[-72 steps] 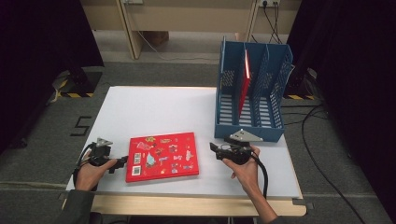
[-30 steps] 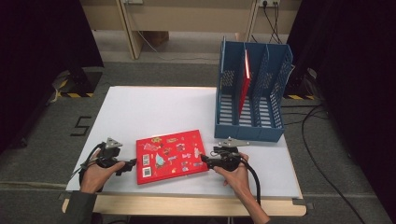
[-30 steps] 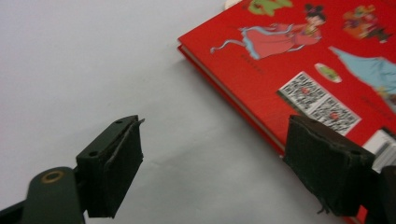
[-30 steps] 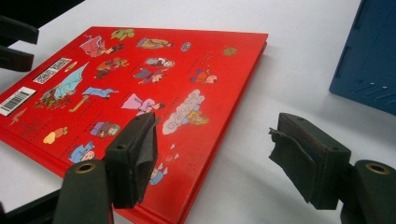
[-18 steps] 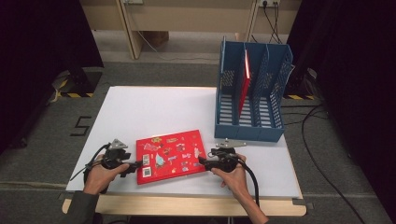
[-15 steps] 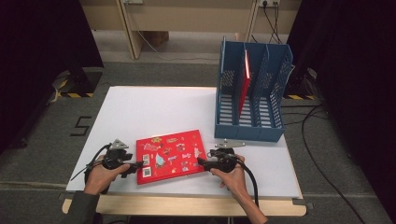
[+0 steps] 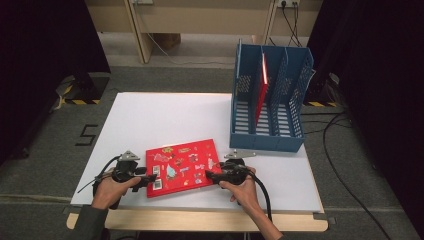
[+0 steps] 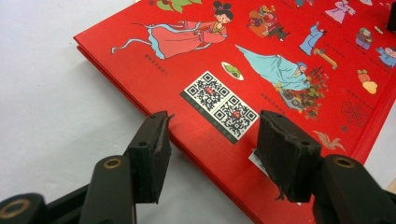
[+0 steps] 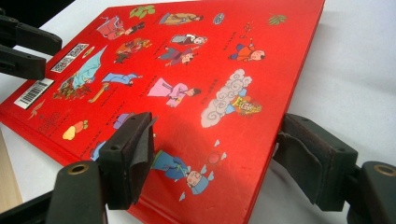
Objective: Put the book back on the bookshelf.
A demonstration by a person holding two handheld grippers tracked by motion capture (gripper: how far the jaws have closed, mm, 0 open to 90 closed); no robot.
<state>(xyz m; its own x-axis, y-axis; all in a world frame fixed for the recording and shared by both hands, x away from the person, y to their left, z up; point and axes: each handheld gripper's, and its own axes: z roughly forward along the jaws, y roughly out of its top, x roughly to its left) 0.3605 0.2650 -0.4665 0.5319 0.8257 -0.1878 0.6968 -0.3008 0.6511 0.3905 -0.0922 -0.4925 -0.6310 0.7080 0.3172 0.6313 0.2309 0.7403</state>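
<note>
A red picture book (image 7: 182, 167) lies flat on the white table (image 7: 165, 120), slightly turned. My left gripper (image 7: 146, 178) is open at the book's left edge; in the left gripper view (image 8: 217, 156) one jaw is over the table and the other over the cover (image 8: 280, 70) near the QR codes. My right gripper (image 7: 212, 176) is open at the book's right edge; in the right gripper view (image 9: 219, 158) one jaw hangs over the cover (image 9: 187, 60) and the other stands past its edge on the table. Neither holds anything.
A blue file rack (image 7: 270, 107) stands at the table's back right, with another red book (image 7: 261, 90) upright in one slot. The table's wooden front edge (image 7: 200, 220) runs just behind both hands. Cables (image 7: 340, 150) lie on the floor to the right.
Both grippers have moved inward to the book's two side edges. The book has turned a little counterclockwise from its earlier square position. The left gripper has crept right over the last second.
</note>
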